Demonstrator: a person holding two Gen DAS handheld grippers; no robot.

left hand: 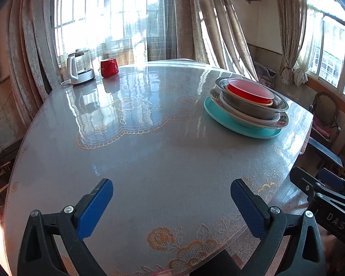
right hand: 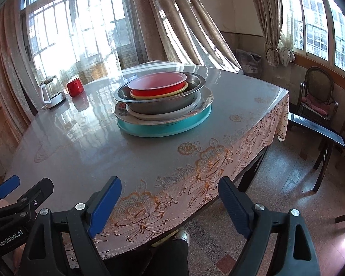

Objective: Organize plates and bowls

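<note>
On glossy lace-patterned table, my left gripper and right gripper gape empty; round dishes nest on turquoise plate.

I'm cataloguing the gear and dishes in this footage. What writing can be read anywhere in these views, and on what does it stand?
"DAS": on the black body of the right tool, seen from the left wrist.
"GenRobot.AI": on the black body of the left tool, seen from the right wrist.
Red characters on the rim of the patterned plate: too blurred to read.
</note>
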